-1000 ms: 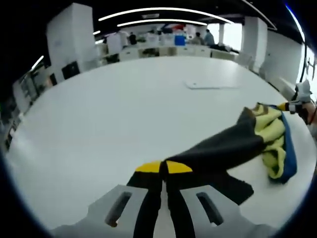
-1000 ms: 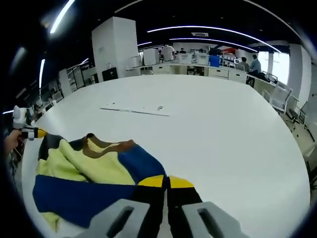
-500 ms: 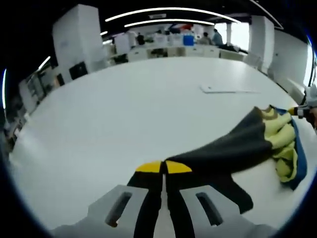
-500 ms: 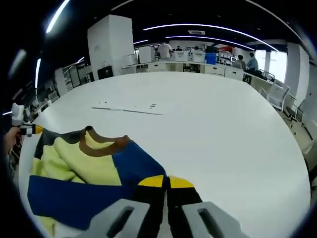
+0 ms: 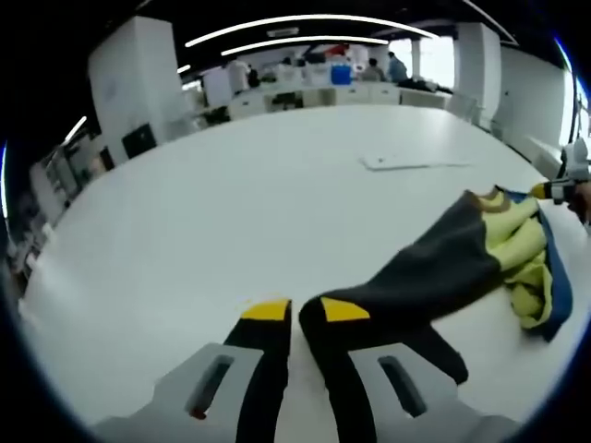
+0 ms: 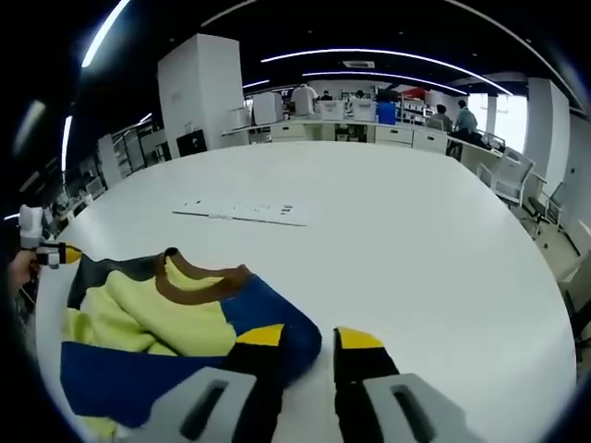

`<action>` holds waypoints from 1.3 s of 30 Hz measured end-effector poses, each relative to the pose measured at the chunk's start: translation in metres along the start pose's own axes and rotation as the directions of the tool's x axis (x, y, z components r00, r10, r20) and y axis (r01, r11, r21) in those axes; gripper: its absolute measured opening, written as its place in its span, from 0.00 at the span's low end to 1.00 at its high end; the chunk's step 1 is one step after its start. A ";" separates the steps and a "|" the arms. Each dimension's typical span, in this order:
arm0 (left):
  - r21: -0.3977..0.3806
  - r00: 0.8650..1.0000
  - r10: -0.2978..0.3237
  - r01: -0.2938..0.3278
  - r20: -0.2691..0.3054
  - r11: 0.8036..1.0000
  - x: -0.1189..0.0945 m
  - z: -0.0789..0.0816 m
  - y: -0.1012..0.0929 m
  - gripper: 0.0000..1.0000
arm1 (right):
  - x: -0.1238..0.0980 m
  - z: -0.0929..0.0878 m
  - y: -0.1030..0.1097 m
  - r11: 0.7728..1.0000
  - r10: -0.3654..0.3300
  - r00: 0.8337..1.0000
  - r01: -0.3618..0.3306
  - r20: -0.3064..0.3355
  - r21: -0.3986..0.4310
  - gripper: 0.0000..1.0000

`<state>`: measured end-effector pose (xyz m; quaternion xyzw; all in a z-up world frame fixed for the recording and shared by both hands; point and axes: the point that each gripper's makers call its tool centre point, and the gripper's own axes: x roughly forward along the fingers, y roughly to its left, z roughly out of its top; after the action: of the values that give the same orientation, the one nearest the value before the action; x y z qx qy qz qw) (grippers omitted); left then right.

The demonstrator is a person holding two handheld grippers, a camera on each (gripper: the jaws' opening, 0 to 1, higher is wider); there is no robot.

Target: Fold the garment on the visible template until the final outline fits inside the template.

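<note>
Lying crumpled on the white desk (image 6: 406,240), the garment (image 6: 157,332) sits just beside both tongs: left tongs (image 5: 305,314) released, dark sleeve at their right; right tongs (image 6: 309,337) released, blue cloth at their left.

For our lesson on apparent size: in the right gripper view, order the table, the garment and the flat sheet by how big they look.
1. Table, largest.
2. Garment.
3. Flat sheet, smallest, though it lies farther off, so its true size is unsure.
</note>
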<state>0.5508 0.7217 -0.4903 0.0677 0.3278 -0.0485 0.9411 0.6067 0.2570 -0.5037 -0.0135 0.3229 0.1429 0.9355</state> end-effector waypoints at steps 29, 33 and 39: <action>0.011 0.922 -0.364 0.366 0.133 0.931 -0.056 0.013 -0.110 0.57 | -0.069 -0.010 0.140 0.934 0.355 0.935 -0.355 -0.024 -0.039 0.76; 0.043 0.910 -0.396 0.394 0.124 0.918 -0.058 0.012 -0.128 0.57 | -0.078 -0.018 0.155 0.925 0.371 0.928 -0.373 -0.033 -0.077 0.75; 0.061 0.891 -0.441 0.437 0.109 0.897 -0.060 0.011 -0.148 0.53 | -0.091 -0.031 0.174 0.914 0.379 0.925 -0.377 -0.019 -0.151 0.69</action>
<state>0.4906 0.5766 -0.4585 0.0054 0.2764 -0.2696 0.9224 0.4717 0.3961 -0.4616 -0.0214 0.3025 0.3452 0.8882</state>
